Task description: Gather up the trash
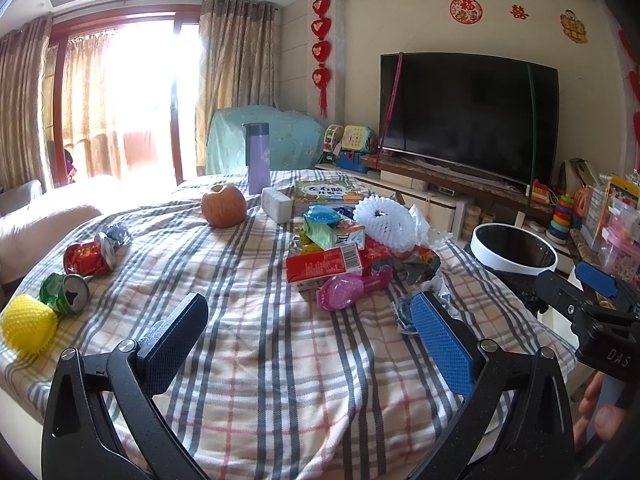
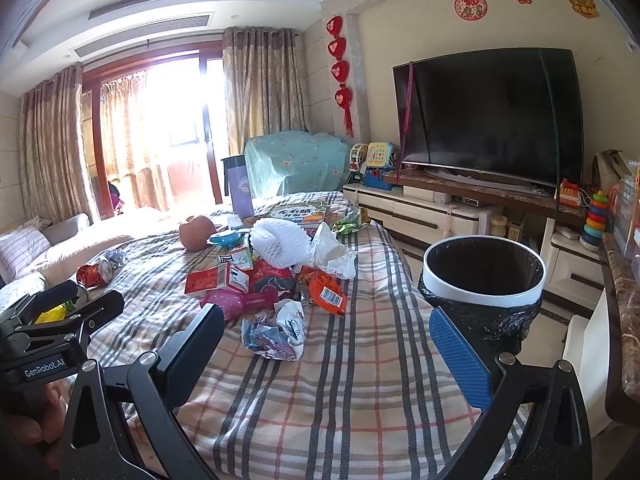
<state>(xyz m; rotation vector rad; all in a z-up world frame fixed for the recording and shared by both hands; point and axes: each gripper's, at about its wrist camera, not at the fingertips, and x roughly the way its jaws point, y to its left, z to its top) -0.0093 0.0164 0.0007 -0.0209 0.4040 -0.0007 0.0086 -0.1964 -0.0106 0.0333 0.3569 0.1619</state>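
Note:
Trash lies on a plaid-covered table [image 1: 280, 360]: a red carton [image 1: 324, 266], a pink scoop [image 1: 348, 288], white foam netting [image 1: 384, 220], two crushed cans [image 1: 86, 258], a yellow foam net [image 1: 26, 324] and a crumpled wrapper [image 2: 276, 332]. A white-rimmed bin with a black liner [image 2: 484, 276] stands off the table's right edge. My left gripper [image 1: 308, 332] is open and empty above the near cloth. My right gripper [image 2: 328, 344] is open and empty, with the crumpled wrapper just ahead between its fingers.
An apple [image 1: 223, 205], a purple flask [image 1: 257, 158], a white block [image 1: 276, 204] and a picture book [image 1: 328, 192] sit at the table's far side. A TV [image 2: 488, 116] on a low cabinet stands to the right, with toys beside it.

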